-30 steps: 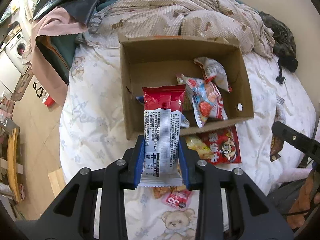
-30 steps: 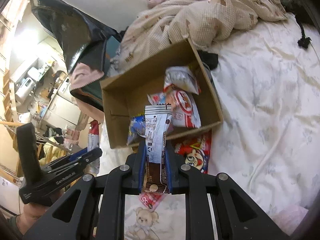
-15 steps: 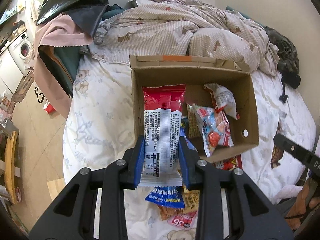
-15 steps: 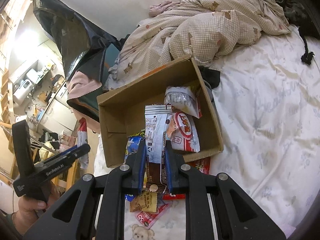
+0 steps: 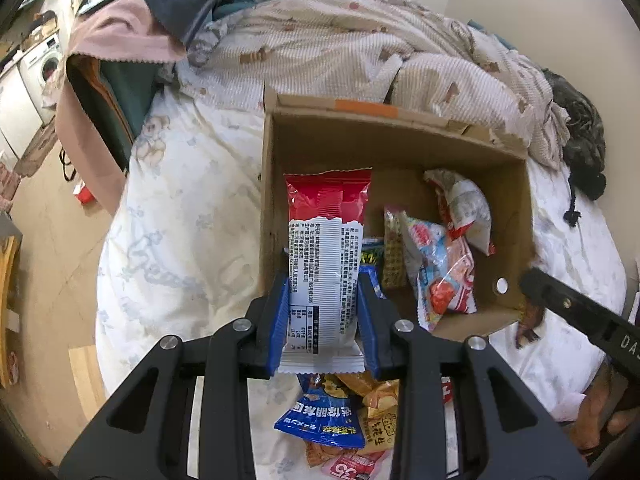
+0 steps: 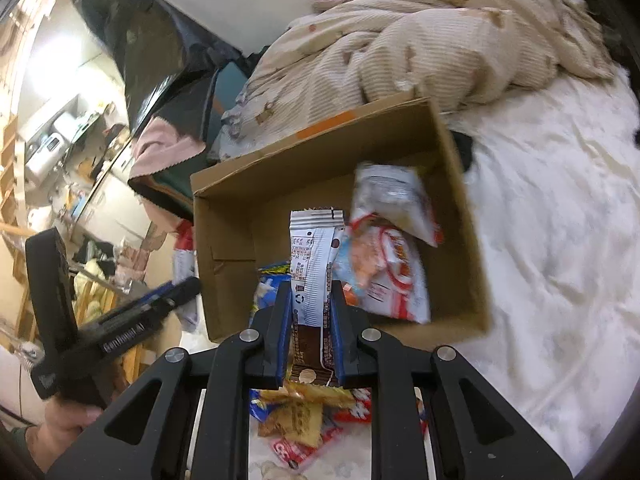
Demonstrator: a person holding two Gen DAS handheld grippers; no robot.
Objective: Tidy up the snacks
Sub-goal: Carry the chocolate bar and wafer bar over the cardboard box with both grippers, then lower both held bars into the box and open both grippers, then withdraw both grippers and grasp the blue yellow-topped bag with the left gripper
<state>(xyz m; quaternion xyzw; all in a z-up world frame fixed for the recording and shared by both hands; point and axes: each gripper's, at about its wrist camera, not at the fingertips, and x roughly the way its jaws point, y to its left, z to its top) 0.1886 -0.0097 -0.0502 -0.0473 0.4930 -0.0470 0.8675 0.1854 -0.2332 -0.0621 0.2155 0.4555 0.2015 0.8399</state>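
Left wrist view: left gripper (image 5: 323, 300) clamped on a red-and-white snack packet (image 5: 326, 256), held upright over the near left part of a cardboard box (image 5: 516, 200) on a bed (image 5: 180, 208).
Right wrist view: right gripper (image 6: 311, 328) pinched narrow on a slim white-and-brown bar wrapper (image 6: 314, 272), poised above the same box's near wall.
Already in box: a red-and-blue pouch (image 5: 440, 272), a white-and-red pouch (image 5: 464, 208), a yellow patterned pack (image 5: 393, 256), all leaning toward the right side.
Loose on bed below grippers: a blue packet (image 5: 320, 416), yellow-orange packs (image 5: 380, 404), a pink packet (image 5: 352, 466).
Risk, early release: packet likely lands on the near rim and slides back onto the bed, since both grippers hang close to that wall.
Risk, collision: both tools aimed at the same small opening; fingers could knock together or shove the box across the soft sheet.
Risk, crushing: thin wrappers squeezed at the sides; too firm a squeeze may break the contents.
Risk, toppling: leaning pouches could spill if the box tips on the uneven bedding.
Readable writing: "35" on the pink packet; mirrored-looking Chinese characters on the blue packet; "DA" on the black tool at right edge.
Small print: dense text and a barcode area on the red-and-white packet, too fine to read; brand names not legible.
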